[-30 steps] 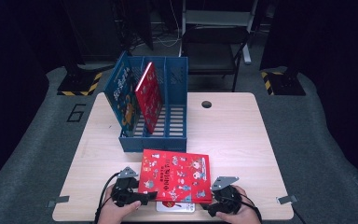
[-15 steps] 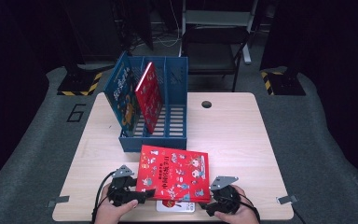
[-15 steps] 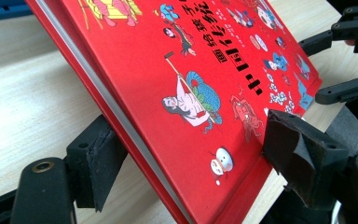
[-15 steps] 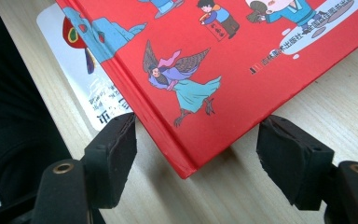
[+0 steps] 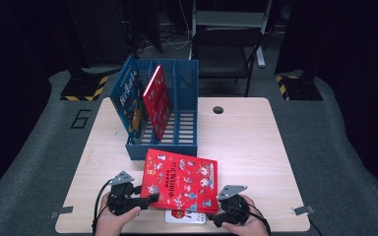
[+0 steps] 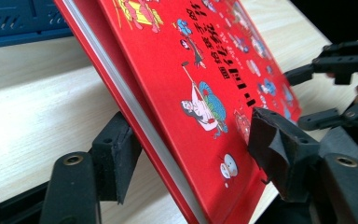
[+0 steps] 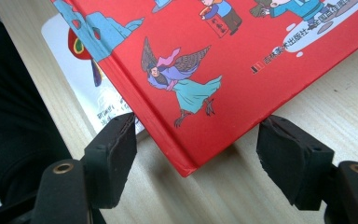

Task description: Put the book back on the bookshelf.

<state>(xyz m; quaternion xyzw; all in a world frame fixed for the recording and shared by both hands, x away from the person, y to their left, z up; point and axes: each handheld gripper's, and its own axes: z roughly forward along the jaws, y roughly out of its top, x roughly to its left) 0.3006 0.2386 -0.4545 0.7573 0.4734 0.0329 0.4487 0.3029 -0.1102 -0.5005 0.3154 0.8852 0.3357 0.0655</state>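
From the high view I saw the red picture book (image 5: 181, 180) lying near the front edge of the wooden table (image 5: 246, 142), just in front of the blue file rack (image 5: 177, 113); its left side was tipped up off the wood, and a white booklet (image 5: 184, 216) lay under its near edge; the left gripper (image 5: 147, 199) reached in at the book's lower left corner, and the right gripper (image 5: 216, 216) sat just beside the lower right corner; in the rack a blue book (image 5: 132, 101) leaned in the left slot and a second red book (image 5: 157, 101) stood tilted in the next one.

Along the left gripper view I found the red picture book (image 6: 191, 84) slanting steeply between my two black jaws; its underside lay against the left jaw and its printed cover against the right jaw; the jaws had just been closing, with the book's edge between them, and I read it as a pinch on that book; farther off, at the right, the right gripper (image 6: 328, 79) was in sight.

Along the right gripper view I saw the book's corner (image 7: 186, 163) pointing down between my jaws, which stood spread, neither pad touching it; the white booklet (image 7: 88, 88) showed beneath the book on the table (image 7: 307, 93).
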